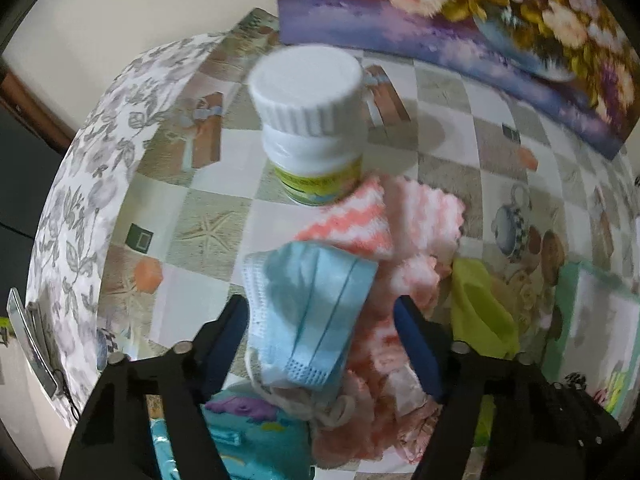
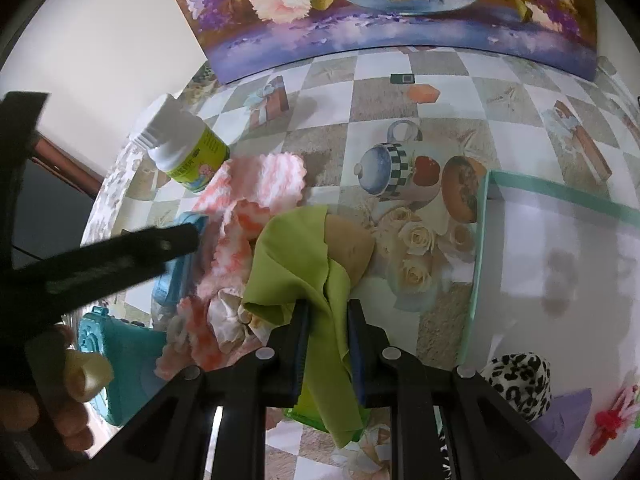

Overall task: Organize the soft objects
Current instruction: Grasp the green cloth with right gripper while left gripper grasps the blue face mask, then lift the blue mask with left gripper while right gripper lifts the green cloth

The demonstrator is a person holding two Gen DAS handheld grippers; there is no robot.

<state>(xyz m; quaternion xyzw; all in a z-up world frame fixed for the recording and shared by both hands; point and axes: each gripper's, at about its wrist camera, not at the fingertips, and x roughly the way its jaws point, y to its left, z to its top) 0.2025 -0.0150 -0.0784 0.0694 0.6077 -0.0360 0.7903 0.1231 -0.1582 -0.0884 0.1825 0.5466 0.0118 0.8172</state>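
Note:
A light blue face mask [image 1: 308, 308] lies on a crumpled pink-and-white cloth [image 1: 404, 216]. My left gripper [image 1: 320, 308] points down over the mask with its jaws on either side. The left pad is at the mask's edge, the right pad stands clear of it, so it is open. In the right wrist view my right gripper [image 2: 327, 308] is shut on a green cloth [image 2: 296, 252], which drapes over a tan rounded object [image 2: 354, 248]. The pink-and-white cloth [image 2: 260, 184] lies just left of it. One black finger [image 2: 160, 246] of the left gripper crosses that view.
A white bottle [image 1: 308, 120] with a green label stands just behind the cloths. A teal plastic toy [image 2: 128, 360] lies near the table's front. A teal-rimmed white tray [image 2: 560, 194] sits to the right, with a leopard-print item [image 2: 520, 380] beside it. A flower painting [image 2: 400, 20] leans against the wall.

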